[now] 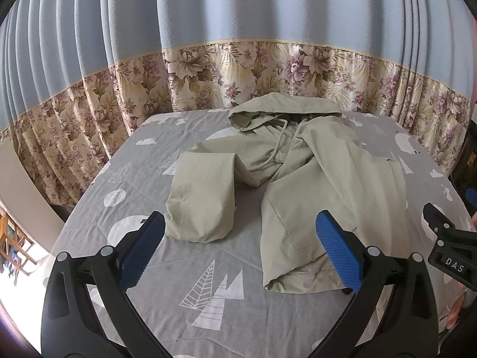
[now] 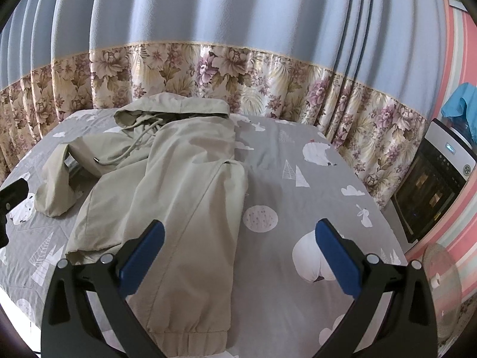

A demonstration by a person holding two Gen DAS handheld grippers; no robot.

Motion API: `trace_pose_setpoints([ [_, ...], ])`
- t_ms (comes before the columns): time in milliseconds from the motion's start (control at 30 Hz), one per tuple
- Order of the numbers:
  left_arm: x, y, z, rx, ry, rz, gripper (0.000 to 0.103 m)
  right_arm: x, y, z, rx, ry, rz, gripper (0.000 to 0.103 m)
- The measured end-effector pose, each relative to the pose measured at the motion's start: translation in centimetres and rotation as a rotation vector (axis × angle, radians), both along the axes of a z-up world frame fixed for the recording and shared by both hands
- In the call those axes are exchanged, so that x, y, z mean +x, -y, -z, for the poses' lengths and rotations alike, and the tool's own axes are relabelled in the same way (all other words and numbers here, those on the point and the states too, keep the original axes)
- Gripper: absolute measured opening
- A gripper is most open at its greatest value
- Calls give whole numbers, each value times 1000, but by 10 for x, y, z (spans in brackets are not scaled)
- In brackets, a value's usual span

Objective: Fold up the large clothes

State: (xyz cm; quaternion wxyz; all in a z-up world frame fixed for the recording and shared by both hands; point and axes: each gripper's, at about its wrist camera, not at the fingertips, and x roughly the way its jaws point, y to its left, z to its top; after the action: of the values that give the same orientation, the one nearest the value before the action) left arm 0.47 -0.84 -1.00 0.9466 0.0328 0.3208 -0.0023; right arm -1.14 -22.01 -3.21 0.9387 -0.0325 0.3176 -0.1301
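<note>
**Item: hooded jacket on bed, both grippers empty**

Jacket (image 1: 298,164): khaki, hooded, lying on the grey patterned bed sheet (image 1: 125,161). The hood (image 1: 268,110) points toward the curtain (image 1: 208,68). One sleeve (image 1: 202,197) is folded in on your left side, its cuff end toward you. The drawstring (image 1: 277,149) trails across the chest. In the right wrist view the jacket's elastic hem (image 2: 190,337) runs behind your own gripper frame, so part of it is cut off.

Left gripper (image 1: 241,253): your fingers (image 1: 143,250) stand wide apart above the sheet, holding nothing. The right-hand blue pad overlaps the jacket's lower edge in view; you cannot tell whether it touches.

Right gripper (image 2: 238,256): fingers (image 2: 337,256) spread wide, nothing between them. The left pad overlaps the jacket body in view; the other hangs over bare sheet.

Periphery: a black appliance (image 2: 432,179) at the bed's right side, partly cropped by the lens edge; the blue object (image 2: 462,104) on top of it is too distorted to identify.
</note>
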Motion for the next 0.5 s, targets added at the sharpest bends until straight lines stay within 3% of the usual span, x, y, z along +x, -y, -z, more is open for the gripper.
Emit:
trace_pose_setpoints([
  [500, 5, 2, 4, 3, -15, 1, 100, 3, 1, 4, 2, -11, -3, 101],
])
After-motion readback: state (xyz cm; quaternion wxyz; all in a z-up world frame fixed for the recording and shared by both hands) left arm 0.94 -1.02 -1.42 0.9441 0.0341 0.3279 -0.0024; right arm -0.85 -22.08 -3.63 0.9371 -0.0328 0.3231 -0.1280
